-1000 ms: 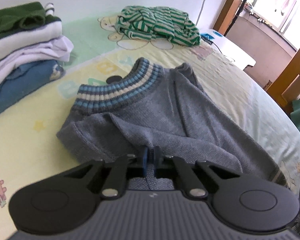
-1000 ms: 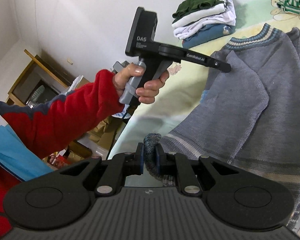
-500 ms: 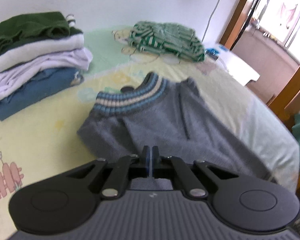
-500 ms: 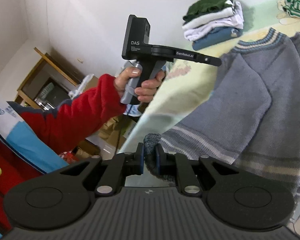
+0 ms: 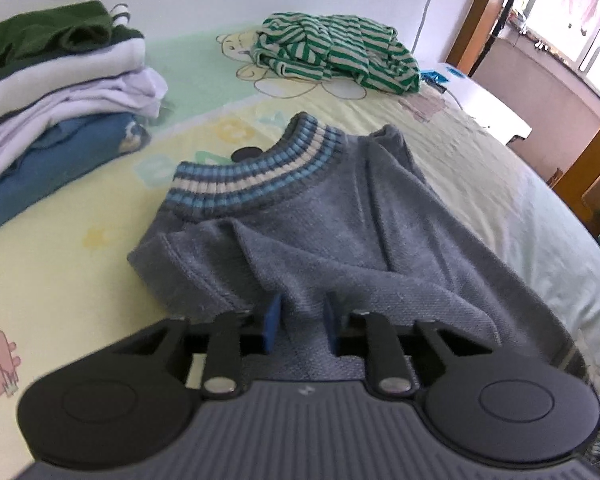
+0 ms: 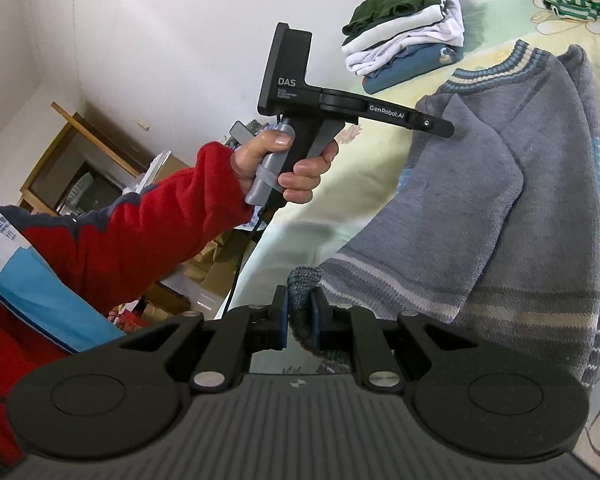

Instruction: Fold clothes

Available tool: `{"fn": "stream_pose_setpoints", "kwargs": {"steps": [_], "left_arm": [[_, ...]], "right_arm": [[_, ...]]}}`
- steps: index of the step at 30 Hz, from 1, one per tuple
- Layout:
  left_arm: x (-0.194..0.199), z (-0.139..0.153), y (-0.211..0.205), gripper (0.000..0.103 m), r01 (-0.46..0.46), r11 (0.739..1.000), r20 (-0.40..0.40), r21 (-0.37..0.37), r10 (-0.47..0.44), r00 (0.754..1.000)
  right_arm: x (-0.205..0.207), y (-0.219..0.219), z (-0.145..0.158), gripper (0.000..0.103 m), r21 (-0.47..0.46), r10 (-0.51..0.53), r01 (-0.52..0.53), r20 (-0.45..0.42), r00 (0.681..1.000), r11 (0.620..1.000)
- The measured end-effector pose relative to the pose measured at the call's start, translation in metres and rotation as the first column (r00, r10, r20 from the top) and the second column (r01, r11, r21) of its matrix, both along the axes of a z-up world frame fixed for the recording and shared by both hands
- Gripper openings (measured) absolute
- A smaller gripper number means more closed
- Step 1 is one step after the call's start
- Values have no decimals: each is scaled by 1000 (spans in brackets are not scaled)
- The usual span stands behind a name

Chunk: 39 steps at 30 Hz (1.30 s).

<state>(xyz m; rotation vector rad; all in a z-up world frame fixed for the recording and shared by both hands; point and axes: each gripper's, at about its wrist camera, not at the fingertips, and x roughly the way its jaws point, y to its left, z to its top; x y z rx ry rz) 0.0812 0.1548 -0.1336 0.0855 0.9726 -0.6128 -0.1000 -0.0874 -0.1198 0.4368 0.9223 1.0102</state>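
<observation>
A grey knit sweater (image 5: 320,232) with a blue and cream striped collar lies on the bed, one side folded over its body; it also shows in the right wrist view (image 6: 500,200). My left gripper (image 5: 300,322) is open, its blue pads standing apart on either side of a fold of the sweater's sleeve. It also shows in the right wrist view (image 6: 440,126), held just over the folded sleeve. My right gripper (image 6: 299,318) is shut on the sweater's grey hem corner (image 6: 304,284) at the bed's edge.
A stack of folded clothes (image 5: 60,92) sits at the left on the yellow-green bed sheet (image 5: 60,260). A crumpled green striped garment (image 5: 336,52) lies at the far side. A wooden bed frame (image 5: 580,172) is at the right. Boxes and a wooden shelf (image 6: 68,152) stand beside the bed.
My left gripper was shut on the sleeve fold, then opened its jaws; it dipped back lower over the sweater. My right gripper has stayed shut on the hem.
</observation>
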Motion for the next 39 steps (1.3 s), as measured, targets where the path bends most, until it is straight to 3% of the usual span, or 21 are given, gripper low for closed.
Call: {"fn": "stream_pose_setpoints", "kwargs": {"steps": [2,13,21,25,30,34,39], "left_arm": [[2,-2,0,0,-13,1000,-4,3,13,1000],[-23,33,17,0,-34,999,86,-27,36,996],[-37,-3,25,0,-56,998,32,34,55,998],[-37,-2,30,0,-60,998,29,22,59,998],[-43,11,31,0,-35,998,63,59,32,998],[-41,34,31,0,-49,997,148,55,41,988],[-15,24,-1,0,-82,990,195,110,60,979]], "right_arm": [[-1,0,0,12,1,-5,5,0,1000,1000],[-7,-5,12,12,5,46,-46,27,999,999],[-14,14,-19,12,-142,151,-154,-33,988,978],[-16,22,-32,13,-177,172,-182,-69,983,967],[-18,29,-21,19,-210,241,-254,-86,967,944],[-6,13,7,19,-93,135,-133,22,991,987],[34,38,-18,19,-239,-29,57,118,993,969]]}}
